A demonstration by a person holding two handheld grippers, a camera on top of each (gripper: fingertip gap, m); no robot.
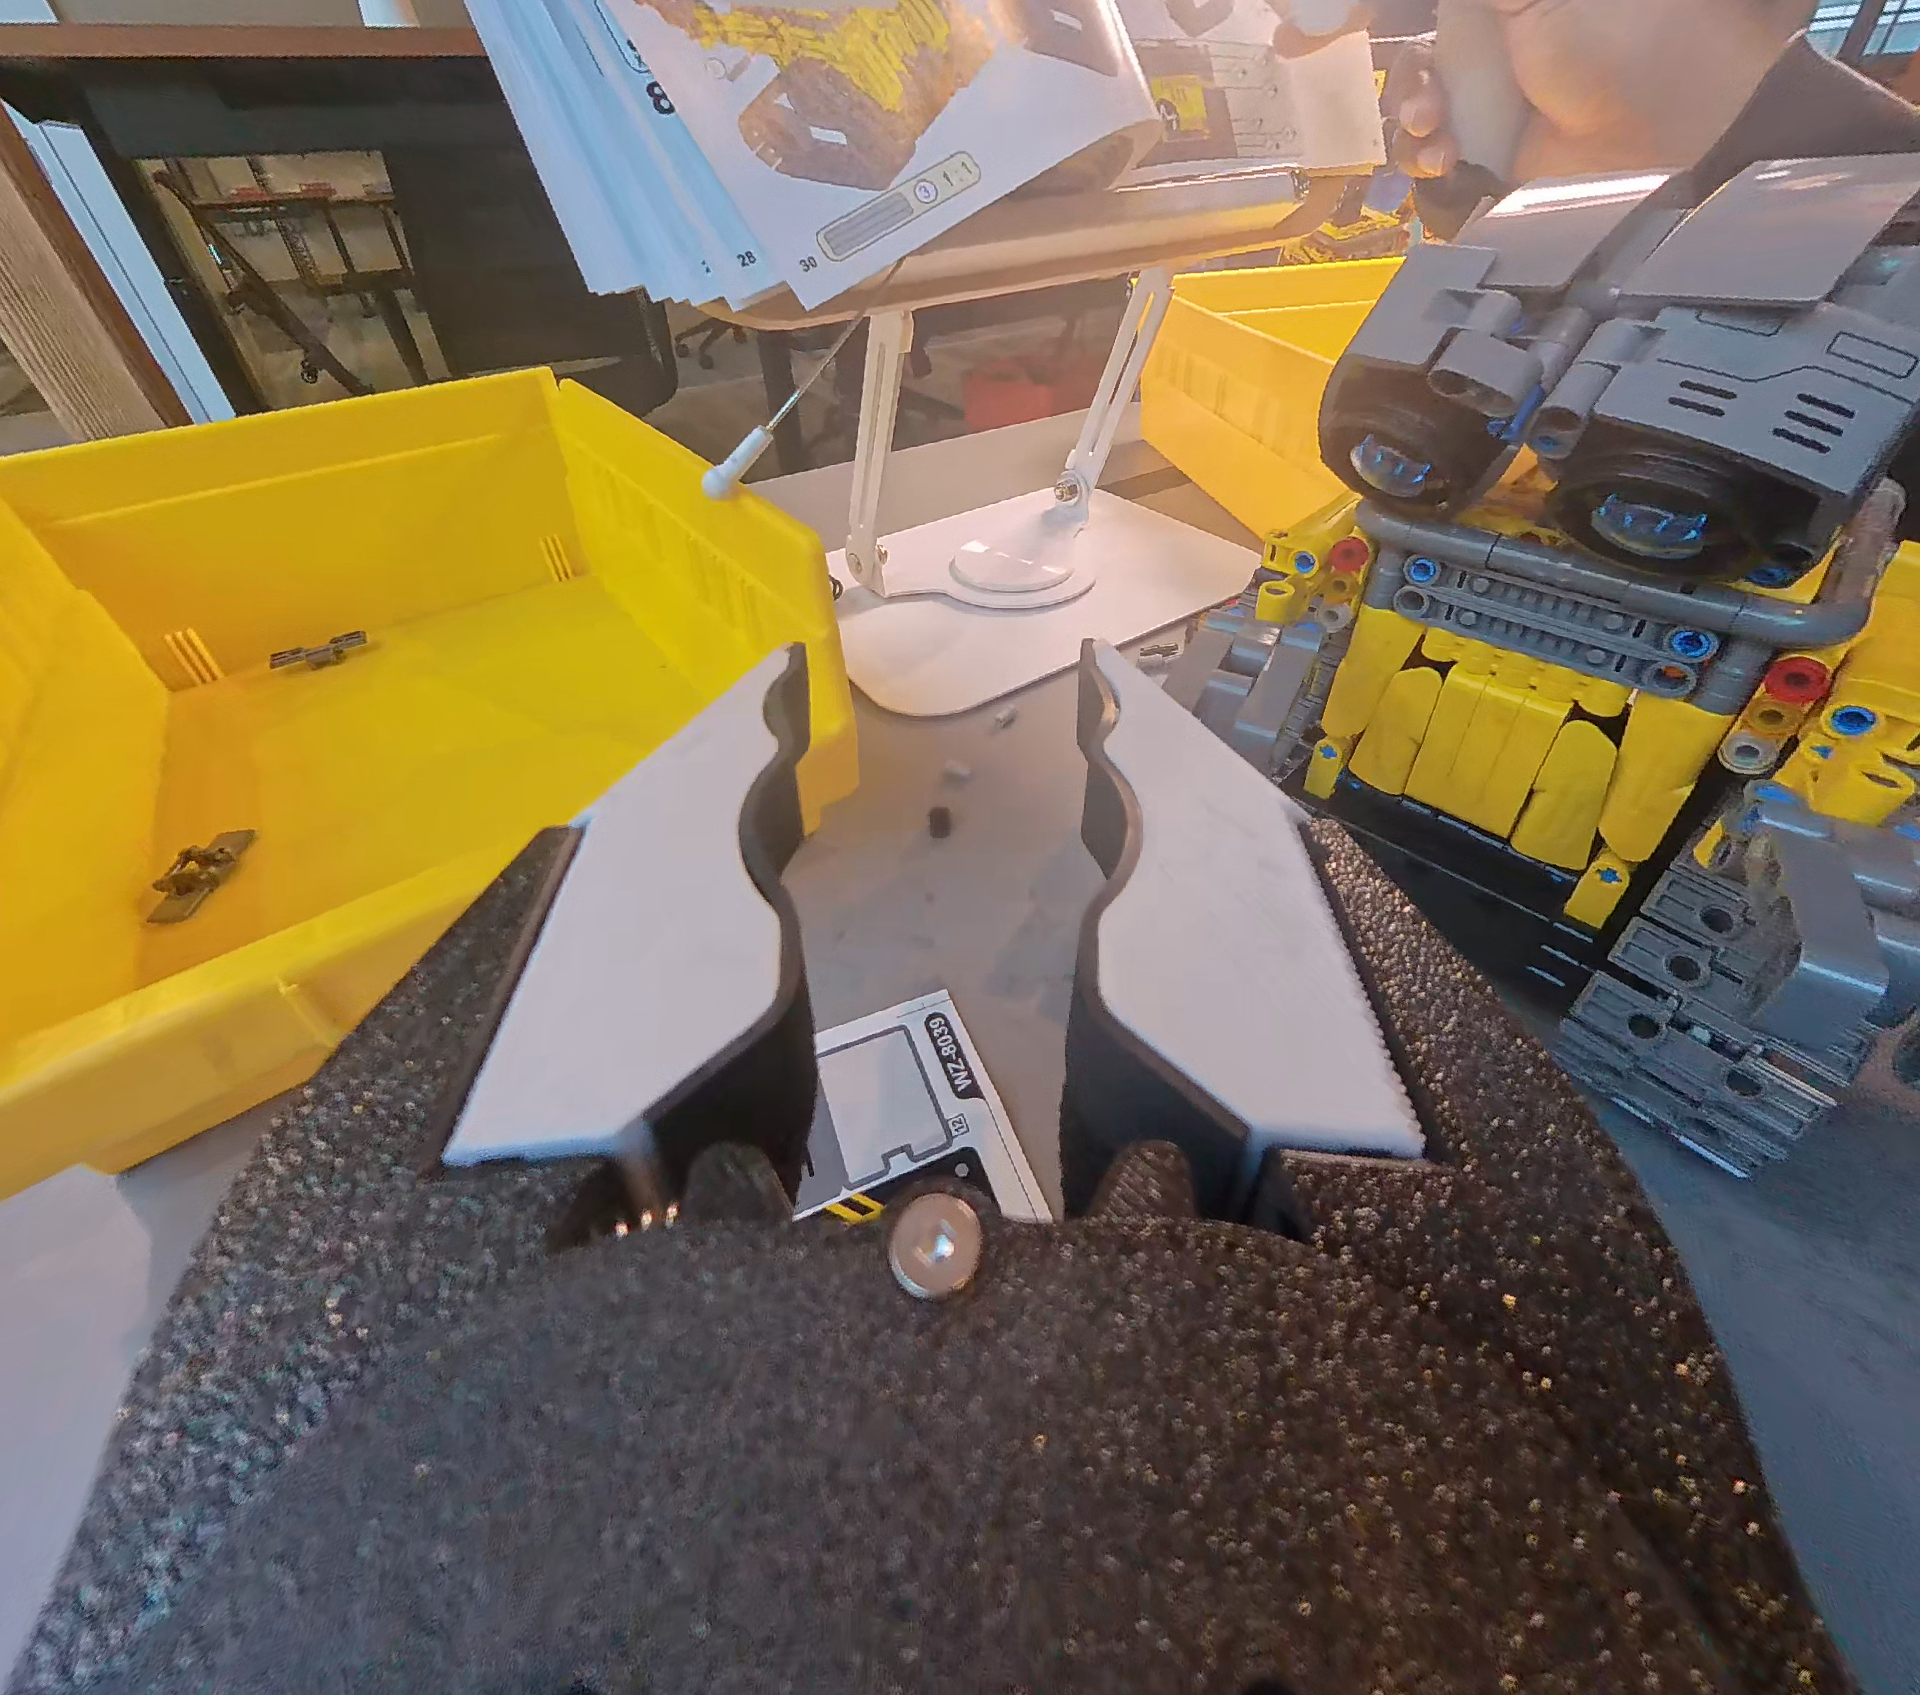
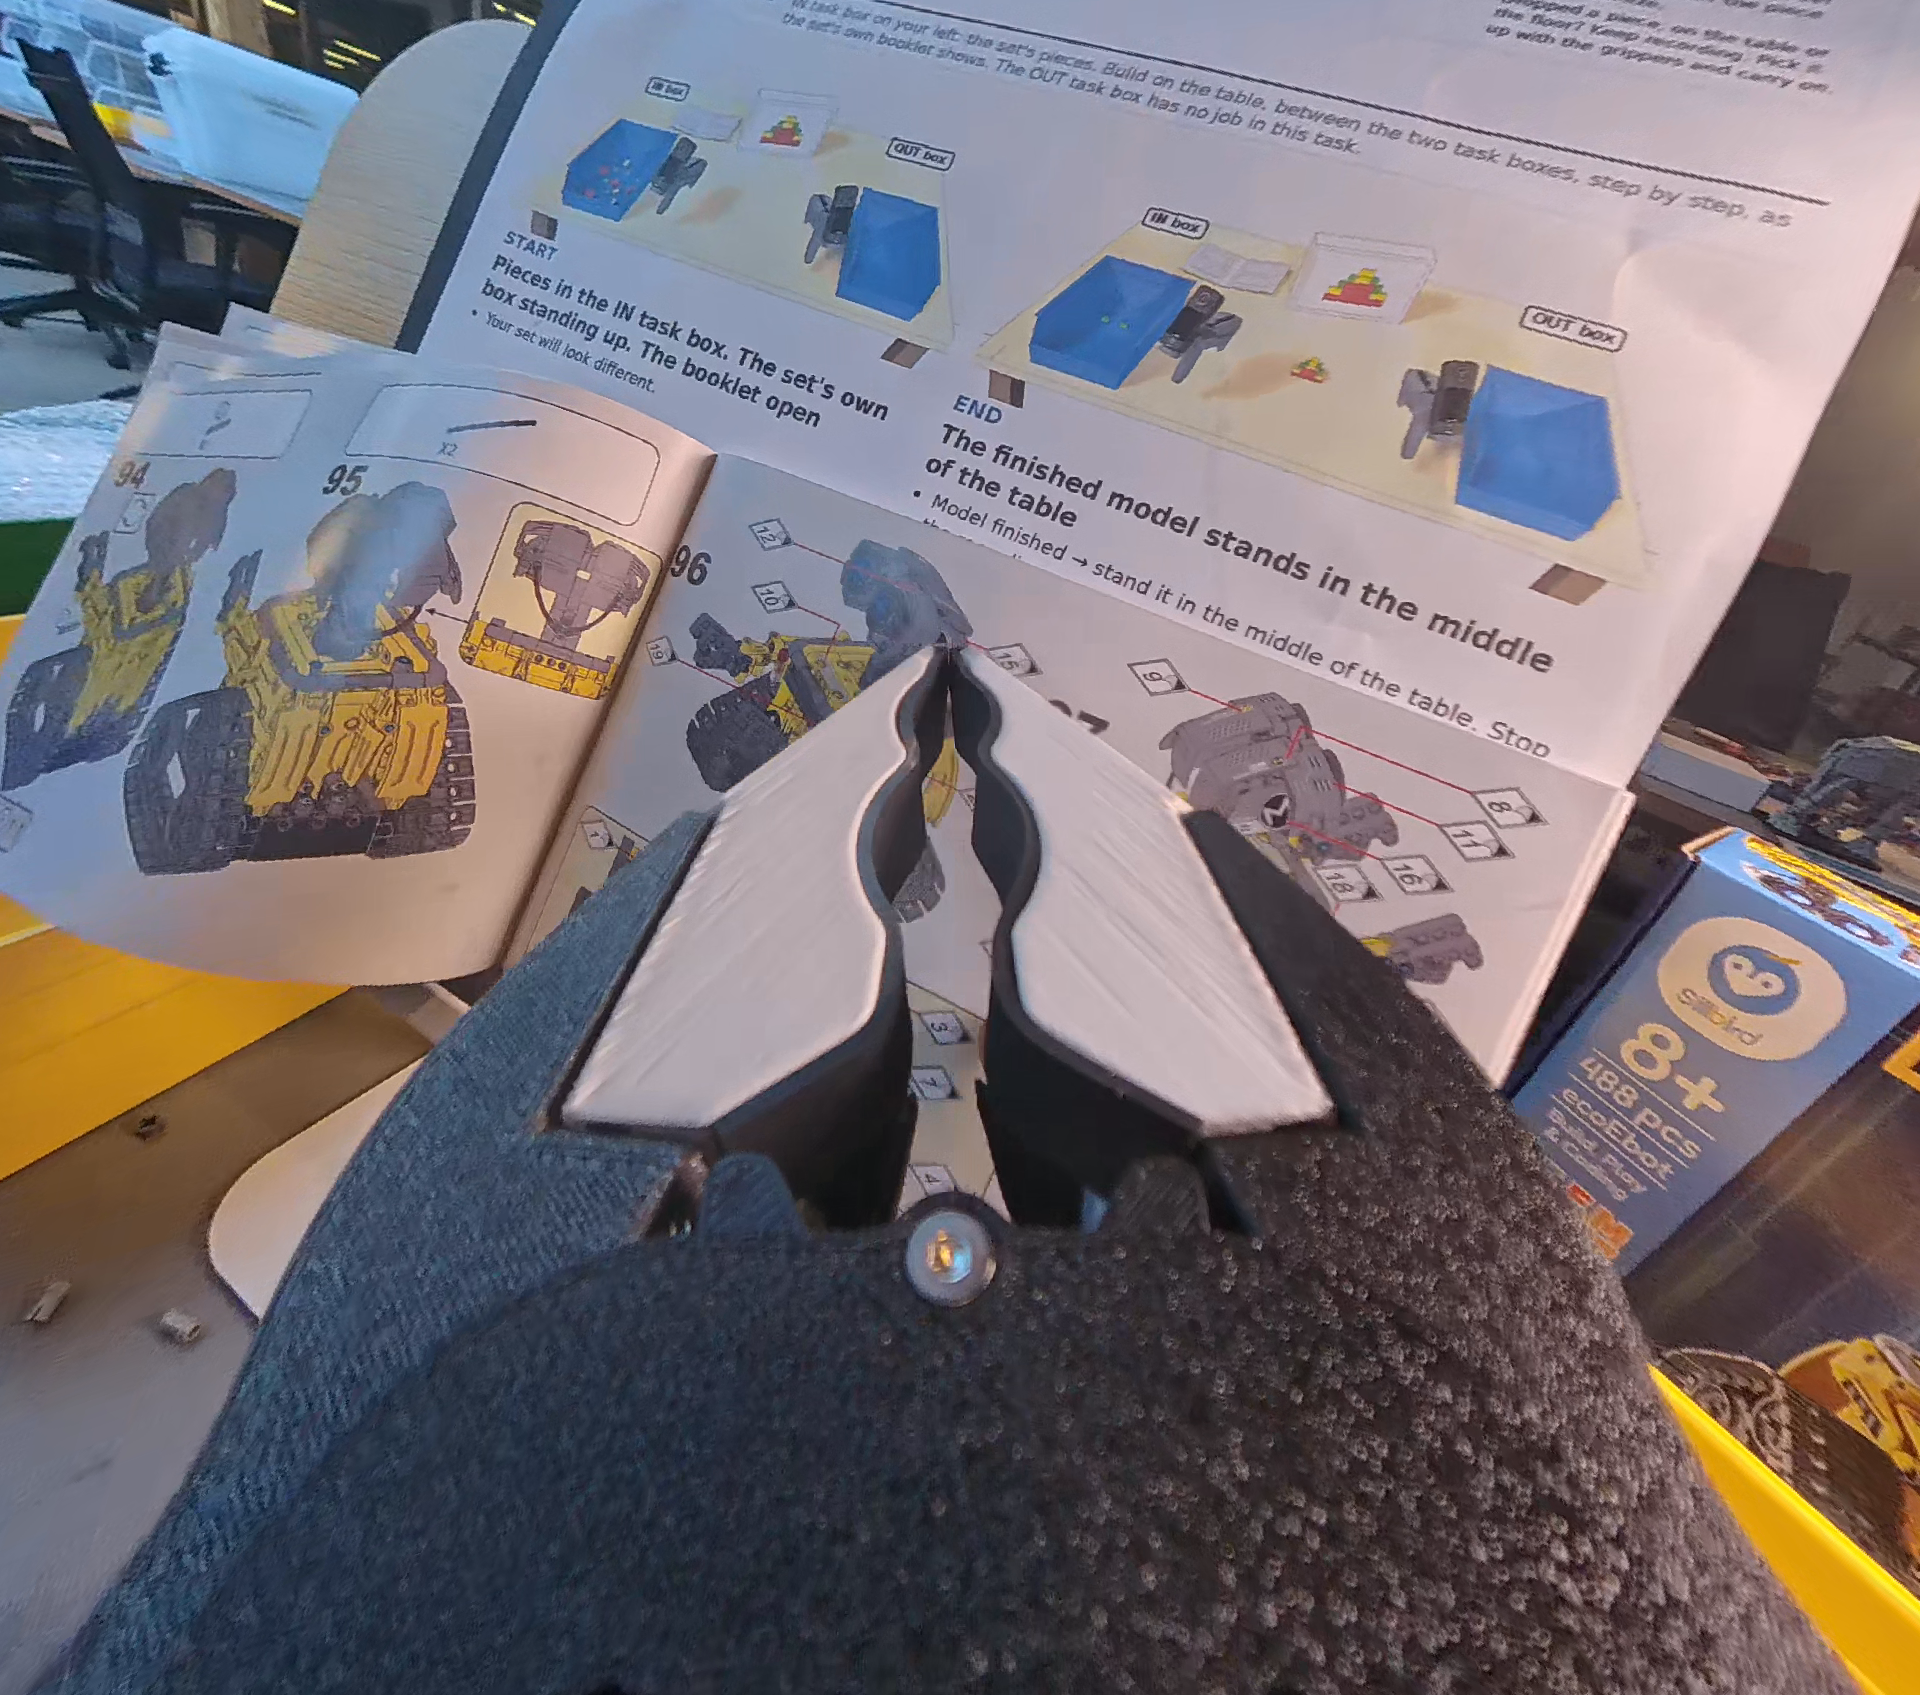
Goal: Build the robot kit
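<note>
While held low over the grey table [image 1: 935, 918], left gripper [image 1: 940, 679]: jaws wide apart, nothing between them.
Right gripper [image 2: 948, 656]: raised, tips pressed together against the open booklet [image 2: 312, 710]; page caught or not, cannot tell.
Booklet handling: thin glossy paper, light, floppy, easy to crease or tear; best pinched at a free page edge, judging by looks.
Booklet place: propped on a white stand [image 1: 935, 606], ahead of and above the left gripper, directly at the right gripper's tips.
Ahead of left tips: small loose pieces [image 1: 940, 819] on the table, tiny, likely to skid away.
Left of left gripper: yellow bin [image 1: 416, 502], just beside the left finger, two dark pieces [image 1: 197, 876] inside.
Right of left gripper: yellow and grey brick robot model [image 1: 1507, 710], chunky, press-fitted, probably sheds parts if squeezed; near enough to bump.
Under left gripper: sticker sheet [image 1: 894, 1095], flat on the table.
Behind booklet: large printed sheet [image 2: 1143, 191].
Right of right gripper: blue carton [image 2: 1714, 1022], near.
</note>
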